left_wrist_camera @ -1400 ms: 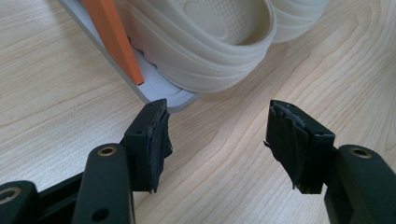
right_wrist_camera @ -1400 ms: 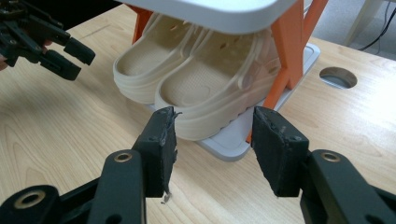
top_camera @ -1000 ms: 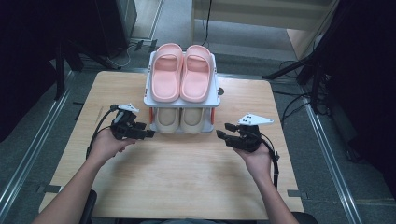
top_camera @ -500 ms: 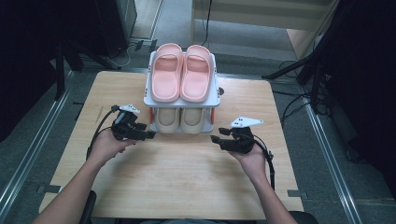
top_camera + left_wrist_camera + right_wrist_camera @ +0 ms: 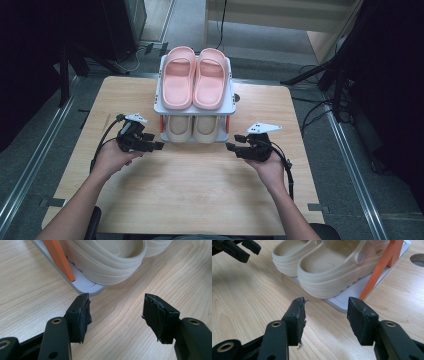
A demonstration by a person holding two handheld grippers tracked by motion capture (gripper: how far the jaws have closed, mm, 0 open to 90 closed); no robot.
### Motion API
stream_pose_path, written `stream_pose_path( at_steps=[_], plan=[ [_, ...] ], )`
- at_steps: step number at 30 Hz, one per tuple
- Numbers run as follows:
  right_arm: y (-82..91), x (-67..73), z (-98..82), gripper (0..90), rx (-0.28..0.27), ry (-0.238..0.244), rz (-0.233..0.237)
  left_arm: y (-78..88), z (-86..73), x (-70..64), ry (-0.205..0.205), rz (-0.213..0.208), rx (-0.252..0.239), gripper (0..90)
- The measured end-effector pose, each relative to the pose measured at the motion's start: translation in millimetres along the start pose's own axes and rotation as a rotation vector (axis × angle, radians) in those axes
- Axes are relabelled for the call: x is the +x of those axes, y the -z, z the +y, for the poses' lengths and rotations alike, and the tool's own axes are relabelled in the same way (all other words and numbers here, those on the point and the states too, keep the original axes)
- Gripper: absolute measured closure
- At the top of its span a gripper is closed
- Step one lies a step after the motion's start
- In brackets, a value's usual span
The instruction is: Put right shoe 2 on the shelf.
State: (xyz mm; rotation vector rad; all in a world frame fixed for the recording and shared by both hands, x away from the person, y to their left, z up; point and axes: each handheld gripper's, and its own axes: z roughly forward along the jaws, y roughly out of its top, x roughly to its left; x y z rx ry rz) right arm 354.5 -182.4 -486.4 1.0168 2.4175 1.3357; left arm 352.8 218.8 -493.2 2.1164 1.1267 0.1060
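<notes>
Cream clogs [image 5: 194, 128]: one pair, side by side on the lower tier of the grey shoe rack [image 5: 232, 102], directly beneath the pink slippers [image 5: 194, 77] that lie on the rack's top tier. Soft moulded material, closed rounded front, ribbed sole edge, a round rivet at the side strap. Both upright on their soles. In the right gripper view the rounded ends of the clogs [image 5: 329, 267] overhang the rack's front lip [image 5: 352, 293] slightly, just beside the orange post [image 5: 379, 270]. In the left gripper view one clog [image 5: 107, 262] sits close against an orange post [image 5: 58, 258] at the rack's edge. Nothing is touching either clog.
</notes>
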Motion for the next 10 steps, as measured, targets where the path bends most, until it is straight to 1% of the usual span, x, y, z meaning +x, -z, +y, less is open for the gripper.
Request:
stream_pose_path(
  at_steps=[3,6,10],
  plan=[
    [0.0,-0.8,0.3,49.3,0.002,0.005,-0.001,-0.2,-0.4,-0.2,0.001,-0.004,0.001,39.0],
    [-0.6,-1.9,0.5,49.7,0.007,0.002,-0.002,-1.3,-1.0,-1.9,-0.019,-0.002,0.003,40.2],
    [-1.7,-3.5,0.5,49.9,0.008,0.002,-0.004,-3.5,-0.9,-3.9,-0.025,-0.005,0.014,40.2]
  ],
)
